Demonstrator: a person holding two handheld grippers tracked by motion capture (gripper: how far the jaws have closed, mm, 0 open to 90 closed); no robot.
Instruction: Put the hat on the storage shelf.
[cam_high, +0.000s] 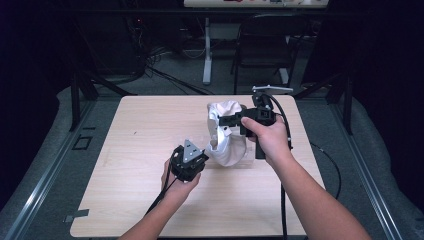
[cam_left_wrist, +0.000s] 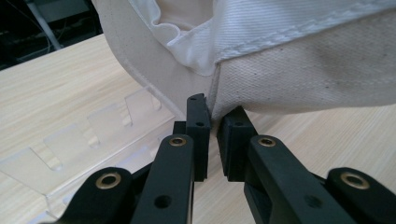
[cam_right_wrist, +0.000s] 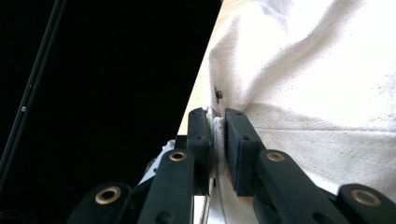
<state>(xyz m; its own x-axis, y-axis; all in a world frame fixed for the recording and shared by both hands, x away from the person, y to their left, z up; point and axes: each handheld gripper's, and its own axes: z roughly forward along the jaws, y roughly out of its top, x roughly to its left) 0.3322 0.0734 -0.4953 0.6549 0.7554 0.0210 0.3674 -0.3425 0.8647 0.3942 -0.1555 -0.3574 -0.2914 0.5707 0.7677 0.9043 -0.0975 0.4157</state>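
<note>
White cloth bag (cam_high: 226, 131), pinched by both grippers, rests on a clear tray (cam_left_wrist: 84, 149).

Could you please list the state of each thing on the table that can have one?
White cloth bag: mouth open, crumpled, held at two edges.
Clear plastic stand: lying on the table, partly under the bag.
Left tongs: shut on the bag's edge.
Right tongs: shut on the bag's edge.

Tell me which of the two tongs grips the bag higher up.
The right tongs: they pinch the white bag near its top, held above the table. The left tongs grip its lower edge, down by the tabletop.
</note>
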